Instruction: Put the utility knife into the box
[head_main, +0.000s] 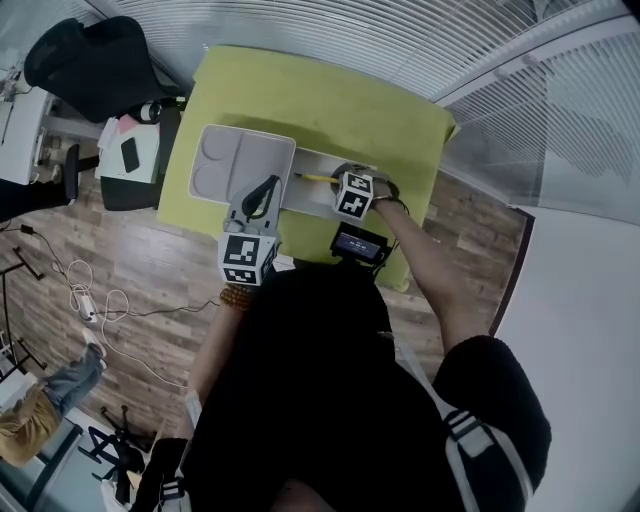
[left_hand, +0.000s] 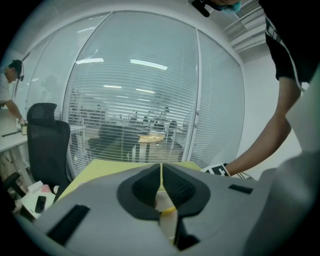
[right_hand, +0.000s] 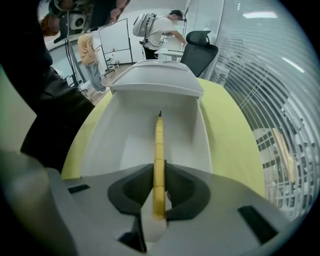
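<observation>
Well, biggest 1st: yellow-green table (head_main: 330, 100), there to carry all the rest. Next, on it, white box (right_hand: 192, 135), wide open, ready to take stuff from above. Its lid (head_main: 245, 160) laid back flat, at the left in the head view, out of the way of the drop.

Then 2 grippers. 1st the left gripper (left_hand: 161, 170), low by the near edge of the lid, fingers pressed together at the tips, nothing seen btw them. Prob. just parked there, or maybe steadying the lid; can't tell if touching it. Then the right gripper (right_hand: 159, 172), up over the open box, tipped steeply down, fingers closed narrow on the utility knife (right_hand: 158, 145), squeezing its back end from both sides. Held by the tail like that to leave the front part free, easy to lay down on the box floor w/o the fingers bumping the walls.

Smallest last: the knife itself, thin and yellow. Not resting in the box yet, but hanging right above its floor, inside the line of the walls. Long way same as the long way of the box, and same as the line of the fingers. Dark tip pointing away from the gripper, toward the lid end; pointing left in the head view. Good line-up: room on both sides, no wall in the way. Next, prob.: go down a bit more, then open the fingers.
</observation>
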